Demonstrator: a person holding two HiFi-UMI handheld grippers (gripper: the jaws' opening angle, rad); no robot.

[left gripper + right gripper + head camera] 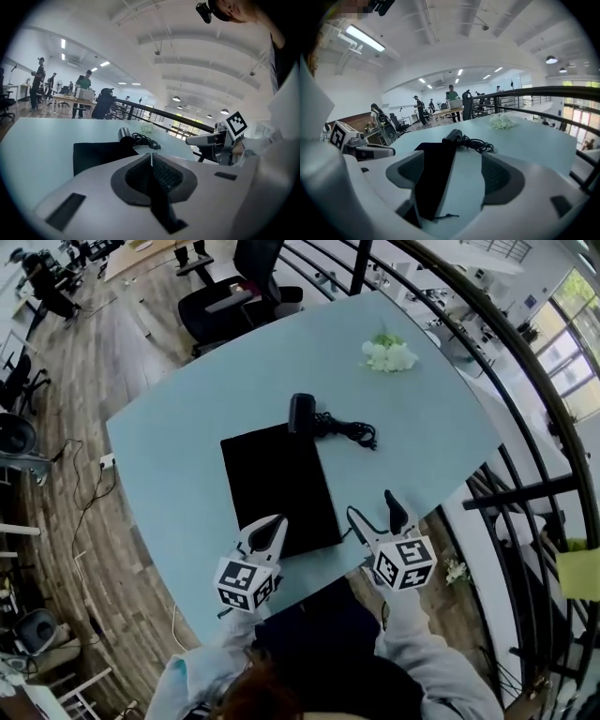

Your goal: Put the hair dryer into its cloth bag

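Bright, even daylight and ceiling lamps; fisheye views bend and darken at edges.

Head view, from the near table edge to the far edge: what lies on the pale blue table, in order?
Flat black cloth bag → black hair dryer → white flower bunch.

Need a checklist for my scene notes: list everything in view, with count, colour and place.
table: 1, light blue, mid-scene
cloth bag: 1, black, flat on the table's middle
hair dryer: 1, black, at the bag's far end, outside it
cord: 1, black, coiled right of the dryer
flowers: 1 bunch, white and green, table's far right
office chair: 1, black, beyond the table's far edge
railing: 1, black, along the table's right side
left tongs: 1, white, shut and empty, over the bag's near edge
right tongs: 1, white, open, by the bag's near right corner
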